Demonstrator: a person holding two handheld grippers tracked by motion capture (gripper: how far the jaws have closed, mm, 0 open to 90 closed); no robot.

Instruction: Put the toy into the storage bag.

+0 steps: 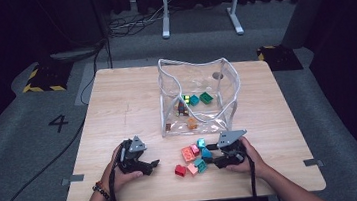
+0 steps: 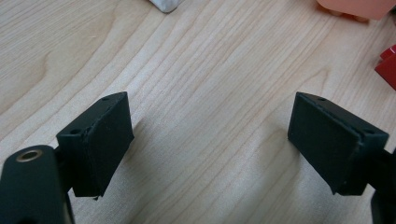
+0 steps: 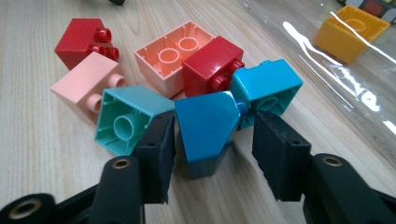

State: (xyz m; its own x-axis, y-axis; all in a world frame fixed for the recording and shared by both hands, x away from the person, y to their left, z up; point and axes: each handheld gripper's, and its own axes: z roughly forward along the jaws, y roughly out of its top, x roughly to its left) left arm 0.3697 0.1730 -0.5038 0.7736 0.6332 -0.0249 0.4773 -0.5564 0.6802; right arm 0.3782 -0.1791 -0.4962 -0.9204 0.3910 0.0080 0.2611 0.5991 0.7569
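Starting with the high view: a person is sitting at a wooden table [image 1: 116,102] with a gripper in each hand. The left gripper [image 1: 149,165] is resting on the near left part of the table, jaws spread, nothing in them. The right gripper [image 1: 211,155] is on the near right, pointing left into a little pile of toy blocks [image 1: 192,157] sitting between the 2 grippers. Just past the pile, a clear plastic bag [image 1: 196,96] is standing open in the middle of the table with a few more blocks lying inside it.

Left gripper view: the left gripper [image 2: 210,140] is hanging released over bare wood, with lots of space between the 2 jaws. A peach block [image 2: 357,8] and a bit of a red block [image 2: 387,65] are poking in at the far right.

Right gripper view: the right gripper [image 3: 215,149] is sitting around a dark blue block [image 3: 205,128] that's lying on the table at the near edge of the pile. The left pad looks right up against it, but there's a visible gap at the right pad, so it's not really clamping it yet. A mint block [image 3: 126,119] is just left of it, a turquoise block [image 3: 268,86] is touching its far right corner, and pink [image 3: 86,84], peach [image 3: 173,56] and 2 red ones [image 3: 212,60] are sitting farther back. A yellow block [image 3: 350,32] is lying inside the bag at far right.
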